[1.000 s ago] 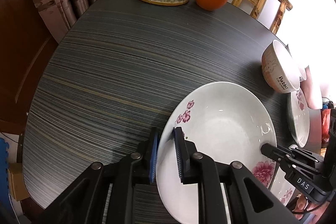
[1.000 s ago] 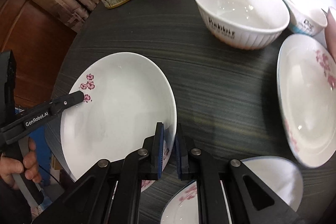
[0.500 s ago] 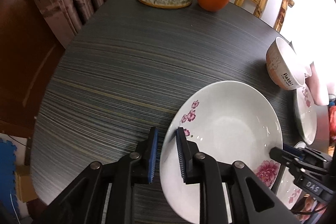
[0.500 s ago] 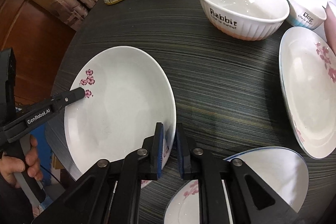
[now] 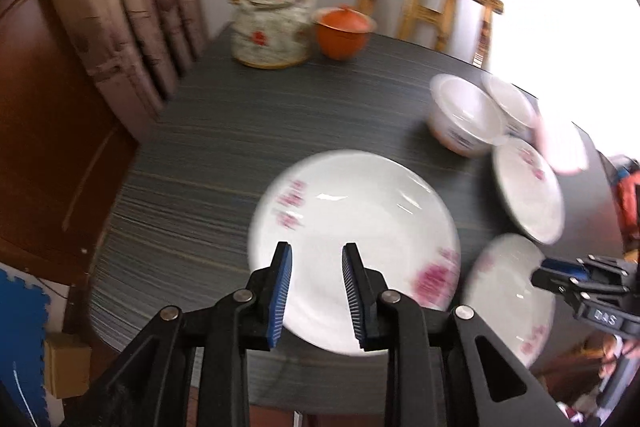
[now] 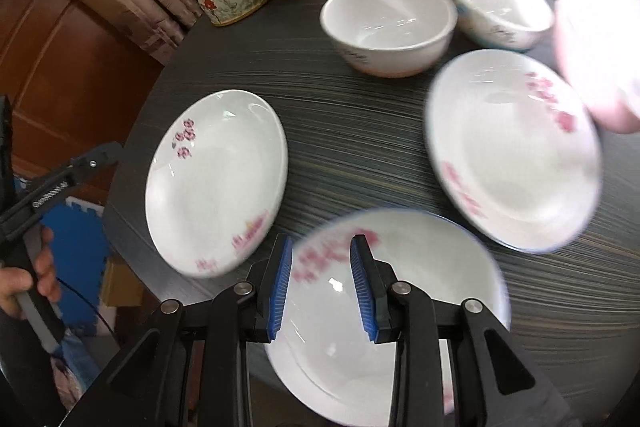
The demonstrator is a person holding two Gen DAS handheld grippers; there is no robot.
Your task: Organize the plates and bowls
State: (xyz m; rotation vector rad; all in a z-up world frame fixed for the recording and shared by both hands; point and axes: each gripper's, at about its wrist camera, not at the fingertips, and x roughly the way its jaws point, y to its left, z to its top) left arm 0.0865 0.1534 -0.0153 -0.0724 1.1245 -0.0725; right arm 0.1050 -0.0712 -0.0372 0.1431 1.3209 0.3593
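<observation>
- The left gripper (image 5: 316,283) hangs above the white, pink-flowered shallow plate (image 5: 354,227) lying flat on the dark striped round table (image 5: 240,131); its jaws have just been opening, nothing between them.
- The right gripper (image 6: 322,287), jaws likewise just opened and empty, is over a second flowered white plate (image 6: 400,307) at the table's near edge.
- That plate lies nearer the right hand; the first sits just to its left.

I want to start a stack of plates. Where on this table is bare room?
The widest bare patch of the dark striped table lies between the floral teapot, the curtain-side edge and the left white flowered plate. The window side is crowded: two white bowls and two more plates.
</observation>
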